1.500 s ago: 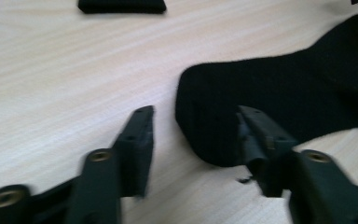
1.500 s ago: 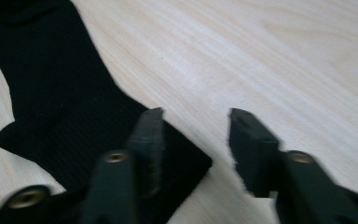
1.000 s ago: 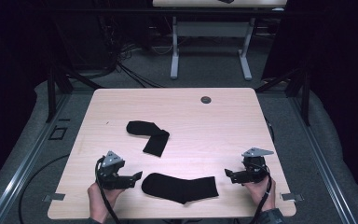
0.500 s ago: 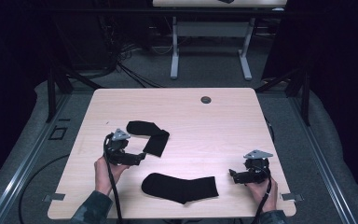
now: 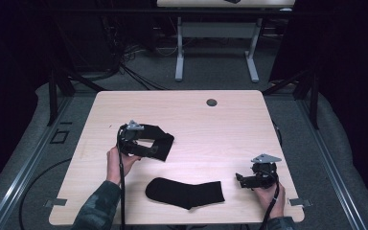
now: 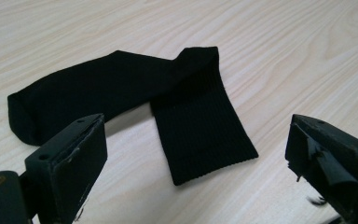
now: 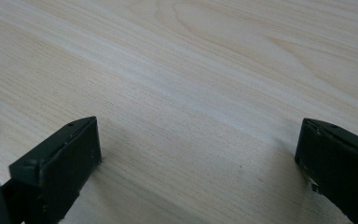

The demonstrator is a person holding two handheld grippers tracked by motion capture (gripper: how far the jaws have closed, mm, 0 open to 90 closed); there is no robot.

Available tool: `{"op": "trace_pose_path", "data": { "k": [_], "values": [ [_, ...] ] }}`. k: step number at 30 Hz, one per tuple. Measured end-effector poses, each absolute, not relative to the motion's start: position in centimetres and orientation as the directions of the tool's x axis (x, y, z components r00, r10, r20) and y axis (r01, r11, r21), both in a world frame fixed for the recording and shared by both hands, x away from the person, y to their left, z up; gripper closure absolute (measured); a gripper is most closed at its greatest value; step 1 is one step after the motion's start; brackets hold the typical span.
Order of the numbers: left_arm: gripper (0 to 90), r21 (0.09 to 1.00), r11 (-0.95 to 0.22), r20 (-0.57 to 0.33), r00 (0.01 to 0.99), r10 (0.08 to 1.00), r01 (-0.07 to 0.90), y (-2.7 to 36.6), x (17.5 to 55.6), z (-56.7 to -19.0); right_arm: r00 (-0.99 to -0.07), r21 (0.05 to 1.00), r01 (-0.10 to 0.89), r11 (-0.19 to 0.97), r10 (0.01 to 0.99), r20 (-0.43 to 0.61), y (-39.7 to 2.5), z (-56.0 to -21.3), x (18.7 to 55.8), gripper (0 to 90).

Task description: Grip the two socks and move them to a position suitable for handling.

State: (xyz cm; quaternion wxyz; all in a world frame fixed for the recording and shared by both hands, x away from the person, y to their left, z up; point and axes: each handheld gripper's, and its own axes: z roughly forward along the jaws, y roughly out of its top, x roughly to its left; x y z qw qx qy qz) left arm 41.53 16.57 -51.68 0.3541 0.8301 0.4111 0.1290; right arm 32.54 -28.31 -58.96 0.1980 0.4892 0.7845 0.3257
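A black sock [image 5: 162,142] [image 6: 135,88] folded over on itself lies on the wooden table [image 5: 220,124] at the middle left. My left gripper [image 5: 146,143] [image 6: 196,168] hovers just over its ribbed cuff, jaws wide apart and empty. A second black sock [image 5: 184,192] lies flat near the front edge. At the front right my right gripper [image 5: 239,178] [image 7: 198,163] sits low over bare wood, open, with nothing between its jaws, a short way right of that flat sock.
A small dark round grommet [image 5: 212,102] is set in the table near the far edge. Beyond the table stands another table's white frame [image 5: 215,48] on grey carpet. Cables trail from both grippers toward the front edge.
My left gripper has moved forward from the front left edge up to the folded sock. The right gripper has stayed nearly in place.
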Motion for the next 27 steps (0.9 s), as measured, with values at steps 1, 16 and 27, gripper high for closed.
{"op": "trace_pose_path", "data": {
  "k": [1, 16, 27],
  "values": [
    [5.1, 0.696, -0.404, -0.081, 0.624, 0.777, 0.593, 16.5, 41.8, -51.7, -0.443, 0.705, 0.639, 0.309, 0.896, 0.009, -28.3, -59.0, 32.5, 0.0],
    [8.0, 0.660, -0.431, -0.076, 0.626, 0.776, 0.615, 15.7, 45.1, -52.3, -0.444, 0.704, 0.638, 0.312, 0.896, 0.006, -28.3, -58.9, 32.5, 0.1],
    [10.5, 0.667, -0.417, -0.077, 0.614, 0.785, 0.617, 15.6, 46.5, -52.7, -0.438, 0.706, 0.639, 0.305, 0.899, 0.008, -28.4, -58.9, 32.5, 1.1]
  ]
}}
